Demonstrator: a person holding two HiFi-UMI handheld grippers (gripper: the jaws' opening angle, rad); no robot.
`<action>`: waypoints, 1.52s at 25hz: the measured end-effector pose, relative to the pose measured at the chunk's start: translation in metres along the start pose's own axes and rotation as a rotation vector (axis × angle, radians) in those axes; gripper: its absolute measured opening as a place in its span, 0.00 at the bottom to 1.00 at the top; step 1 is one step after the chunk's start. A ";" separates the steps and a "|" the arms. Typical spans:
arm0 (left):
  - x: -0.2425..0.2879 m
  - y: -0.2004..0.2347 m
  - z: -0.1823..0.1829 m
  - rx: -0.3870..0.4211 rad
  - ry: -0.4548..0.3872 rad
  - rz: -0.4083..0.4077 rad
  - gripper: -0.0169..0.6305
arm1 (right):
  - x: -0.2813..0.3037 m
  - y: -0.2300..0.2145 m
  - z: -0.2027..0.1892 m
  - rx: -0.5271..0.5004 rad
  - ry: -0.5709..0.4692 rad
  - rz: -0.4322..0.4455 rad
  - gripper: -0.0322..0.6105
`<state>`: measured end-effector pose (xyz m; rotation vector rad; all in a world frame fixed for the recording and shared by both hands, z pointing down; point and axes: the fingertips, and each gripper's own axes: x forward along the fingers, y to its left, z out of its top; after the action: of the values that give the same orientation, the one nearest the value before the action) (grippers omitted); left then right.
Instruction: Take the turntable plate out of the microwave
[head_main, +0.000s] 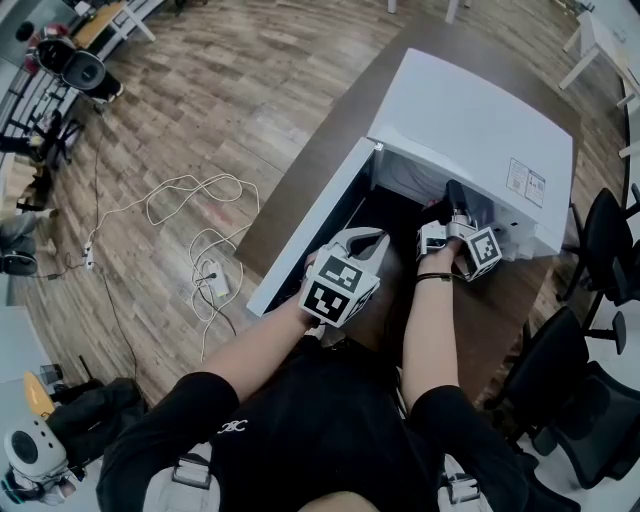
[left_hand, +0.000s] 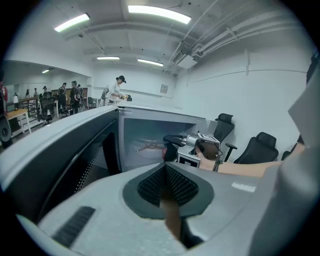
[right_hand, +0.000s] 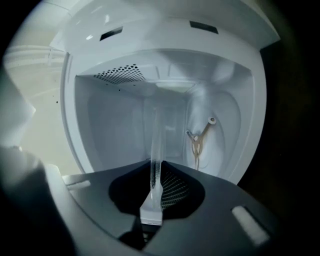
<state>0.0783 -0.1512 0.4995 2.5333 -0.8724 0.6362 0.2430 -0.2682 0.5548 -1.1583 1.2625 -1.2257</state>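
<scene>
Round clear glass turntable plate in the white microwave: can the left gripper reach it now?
Probably yes: the microwave door stands open, the left gripper sits just before the opening, and nothing blocks its way to the plate, gripped at its rim by the right gripper.

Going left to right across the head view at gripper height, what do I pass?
White power strip on the floor → open microwave door → left gripper → right gripper reaching into the microwave → black office chair.
</scene>
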 end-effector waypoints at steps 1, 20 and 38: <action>-0.002 -0.001 0.002 0.004 -0.004 -0.004 0.04 | -0.004 0.001 -0.001 0.011 -0.005 0.002 0.12; -0.075 -0.040 0.015 0.088 -0.110 -0.119 0.04 | -0.141 0.029 -0.049 0.008 -0.057 -0.008 0.12; -0.128 -0.071 -0.003 0.137 -0.152 -0.226 0.04 | -0.229 0.062 -0.083 0.013 -0.125 0.048 0.12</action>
<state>0.0336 -0.0366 0.4195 2.7811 -0.5950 0.4509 0.1731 -0.0333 0.5004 -1.1705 1.1808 -1.1075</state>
